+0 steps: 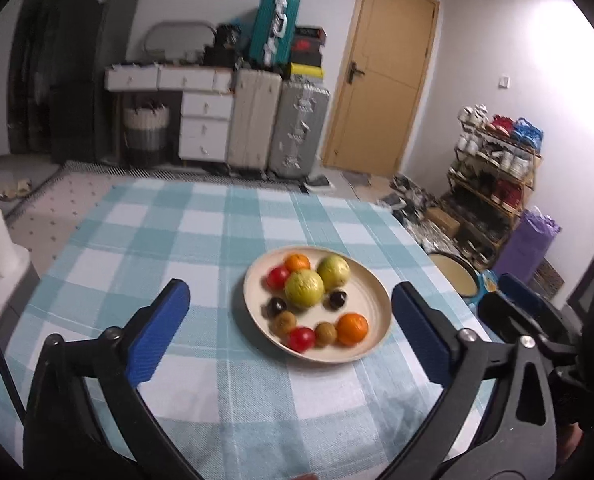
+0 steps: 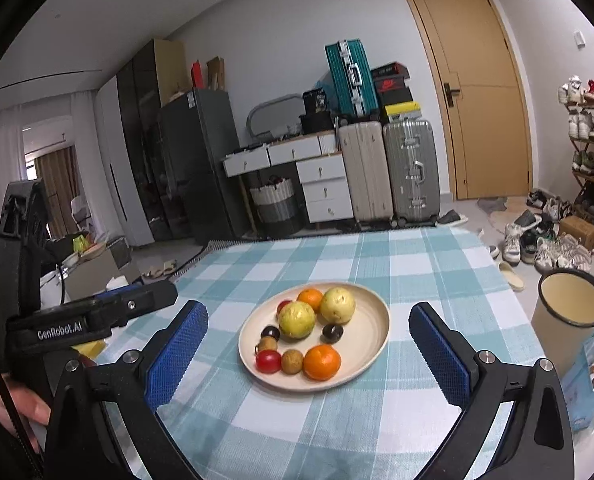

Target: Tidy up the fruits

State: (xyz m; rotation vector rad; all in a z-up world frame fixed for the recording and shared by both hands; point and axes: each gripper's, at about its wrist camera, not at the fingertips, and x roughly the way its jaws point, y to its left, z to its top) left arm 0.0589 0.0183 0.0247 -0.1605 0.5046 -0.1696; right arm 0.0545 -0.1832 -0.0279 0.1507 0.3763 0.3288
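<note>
Fruit plate on table, just ahead of right tool, untouched

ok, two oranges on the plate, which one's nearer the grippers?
The larger orange at the plate's near rim, beside a small brown fruit. The other orange sits at the far rim.

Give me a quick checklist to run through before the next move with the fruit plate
1. Left gripper open with nothing between its jaws: ok.
2. Right gripper open with nothing between its jaws: ok.
3. Plate flat on the checked tablecloth, away from the edges: ok.
4. All fruit inside the plate rim, including the near orange and the two yellow-green fruits: ok.
5. No fruit loose on the cloth around the plate: ok.
6. Whether any fruit still waits off the table: cannot tell.
</note>
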